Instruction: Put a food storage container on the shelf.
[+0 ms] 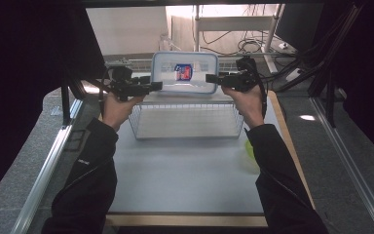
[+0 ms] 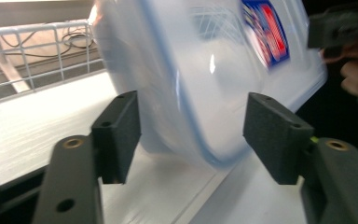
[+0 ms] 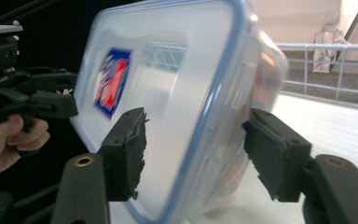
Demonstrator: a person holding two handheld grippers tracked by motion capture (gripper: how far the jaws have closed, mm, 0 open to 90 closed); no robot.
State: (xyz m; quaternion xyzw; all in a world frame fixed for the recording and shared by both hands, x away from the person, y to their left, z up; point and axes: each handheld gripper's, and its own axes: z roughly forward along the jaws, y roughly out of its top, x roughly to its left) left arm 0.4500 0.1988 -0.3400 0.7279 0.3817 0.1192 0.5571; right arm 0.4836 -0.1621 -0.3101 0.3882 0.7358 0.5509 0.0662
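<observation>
Container (image 1: 185,73), one clear plastic box with a blue-rimmed lid and one red-and-blue sticker (image 1: 183,72) on the lid, stands tipped on its edge at 12 o'clock on the table, at the far rim of the wire basket (image 1: 186,120). Lid faces the person. Left gripper (image 1: 157,86) sits at the box's 9 o'clock end, right gripper (image 1: 210,78) at its 3 o'clock end, so the two flank it from opposite sides, probably to steady it or let it down over the basket. In the left gripper view the pads stand apart from the blurred box, which lies between them with a gap on each side: jaws released. In the right gripper view the box rim also passes between the pads; the left pad looks close to the lid, the other clear of the wall, so I read this one as released too. Count: two grippers, one container, one basket, one small yellow-green object (image 1: 249,148) at 4 o'clock, partly behind the right sleeve.
</observation>
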